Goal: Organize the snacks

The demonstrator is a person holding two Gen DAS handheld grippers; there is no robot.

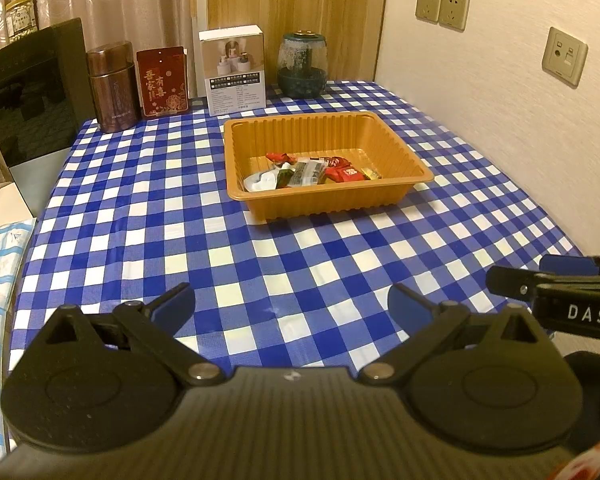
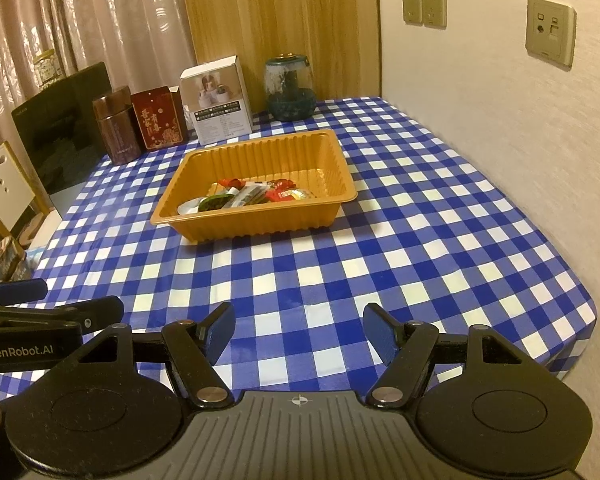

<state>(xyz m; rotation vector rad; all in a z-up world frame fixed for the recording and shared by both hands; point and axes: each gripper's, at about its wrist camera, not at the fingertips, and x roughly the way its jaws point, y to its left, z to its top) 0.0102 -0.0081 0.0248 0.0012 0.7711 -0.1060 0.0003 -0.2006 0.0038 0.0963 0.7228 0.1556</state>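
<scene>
Both the left gripper [image 1: 292,304] and the right gripper [image 2: 298,334] are held with jaws apart and empty over the near edge of the table [image 2: 440,240]. The snacks [image 1: 312,172] are gathered in the tray [image 1: 404,200] toward the far edge; no loose snack is seen, so only a slow, clear withdrawal is judged needed

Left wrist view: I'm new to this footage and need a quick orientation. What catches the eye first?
The blue-and-white checked tablecloth fills the view. On it, toward the far side, sits an orange tray with wrapped snacks heaped at its near end. The left tongs stand open and empty over the near cloth, and boxes and jars line the back edge.
</scene>
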